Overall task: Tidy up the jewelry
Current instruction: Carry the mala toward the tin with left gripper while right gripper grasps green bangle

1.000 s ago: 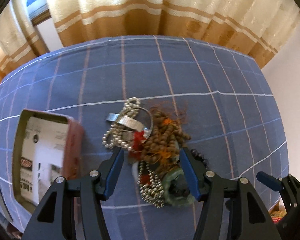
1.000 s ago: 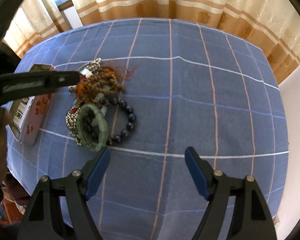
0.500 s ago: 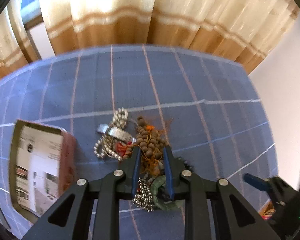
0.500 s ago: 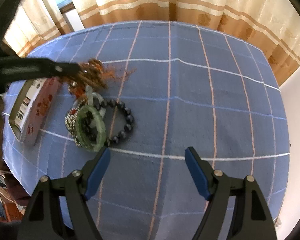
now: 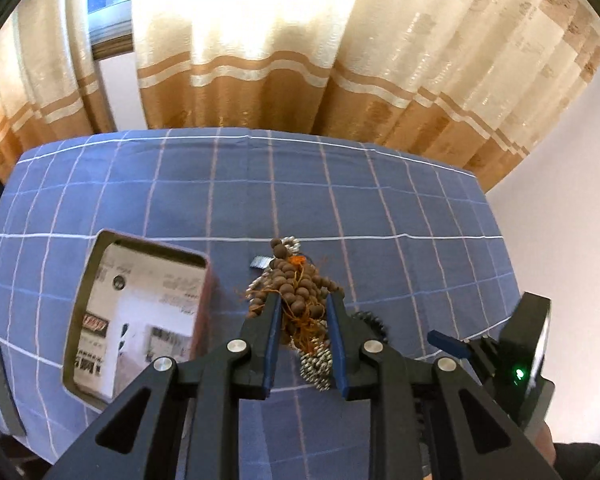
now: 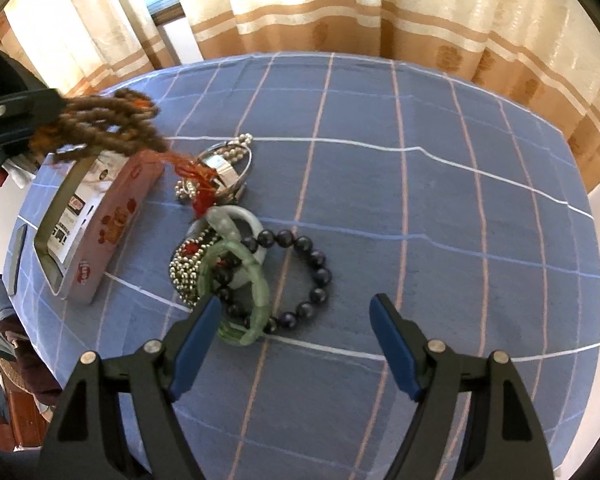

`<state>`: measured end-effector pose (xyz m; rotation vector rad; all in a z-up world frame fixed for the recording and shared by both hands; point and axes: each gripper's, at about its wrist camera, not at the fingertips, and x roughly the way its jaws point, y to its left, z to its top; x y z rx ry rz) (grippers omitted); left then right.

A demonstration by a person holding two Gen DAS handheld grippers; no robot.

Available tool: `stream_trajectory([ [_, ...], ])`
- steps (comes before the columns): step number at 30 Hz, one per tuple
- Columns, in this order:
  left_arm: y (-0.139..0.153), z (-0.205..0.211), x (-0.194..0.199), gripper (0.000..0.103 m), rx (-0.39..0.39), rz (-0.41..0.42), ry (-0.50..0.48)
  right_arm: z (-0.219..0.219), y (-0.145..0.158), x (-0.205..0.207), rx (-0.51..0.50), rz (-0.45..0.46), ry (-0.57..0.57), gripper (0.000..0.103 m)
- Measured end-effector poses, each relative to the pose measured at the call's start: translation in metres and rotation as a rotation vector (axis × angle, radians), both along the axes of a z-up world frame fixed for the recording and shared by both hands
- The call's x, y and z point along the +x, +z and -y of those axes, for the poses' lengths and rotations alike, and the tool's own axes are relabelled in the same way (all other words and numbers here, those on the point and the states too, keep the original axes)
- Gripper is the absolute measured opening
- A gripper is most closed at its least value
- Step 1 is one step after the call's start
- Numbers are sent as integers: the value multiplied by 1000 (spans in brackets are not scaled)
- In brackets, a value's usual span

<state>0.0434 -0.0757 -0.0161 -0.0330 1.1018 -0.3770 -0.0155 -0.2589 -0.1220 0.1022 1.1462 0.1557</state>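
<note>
My left gripper (image 5: 302,320) is shut on a bunch of brown wooden beads (image 5: 296,288) with orange thread, held in the air above the table. The beads also show in the right wrist view (image 6: 108,124), over the open tin box (image 6: 100,216). The tin (image 5: 140,312) lies left of my left gripper. On the cloth lie a green jade bangle (image 6: 248,280), a dark bead bracelet (image 6: 312,276), silver ball chains (image 6: 188,268) and a silver bangle (image 6: 228,168). My right gripper (image 6: 296,336) is open and empty, just in front of the green bangle.
The table has a blue checked cloth (image 6: 420,220). Curtains (image 5: 300,60) hang behind its far edge, a white wall (image 5: 572,200) stands at the right. The right gripper's body (image 5: 516,356) shows at the lower right of the left wrist view.
My left gripper closed on the brown beads and lifted them up and left, off the pile toward the tin. My right gripper moved a little closer to the green bangle.
</note>
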Motion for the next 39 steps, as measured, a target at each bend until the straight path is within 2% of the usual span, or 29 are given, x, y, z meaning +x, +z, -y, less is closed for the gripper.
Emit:
stream_trajectory([
  [2, 1, -6, -5, 22, 5, 4, 4, -3, -5, 2, 3, -7, 2, 75],
  [5, 3, -14, -11, 22, 5, 8, 14, -6, -15, 6, 28, -35, 18, 60],
  [8, 7, -21, -14, 22, -3, 12, 24, -8, -21, 9, 39, -50, 27, 56],
  [10, 10, -24, -15, 22, -2, 21, 24, -9, -26, 11, 43, -67, 30, 46],
  [12, 13, -27, -17, 22, -5, 29, 24, -9, -30, 12, 76, -79, 46, 28],
  [13, 15, -29, -17, 22, -1, 38, 24, -9, -30, 12, 85, -80, 50, 26],
  [15, 19, -32, -19, 22, 12, 60, 22, -10, -27, 11, 93, -78, 63, 13],
  [27, 30, -57, -22, 22, 1, 89, 63, -11, 6, 0, 136, -16, 70, 13],
  [39, 30, -99, -21, 22, -8, 95, 140, -39, 40, 4, 163, 43, 111, 13],
])
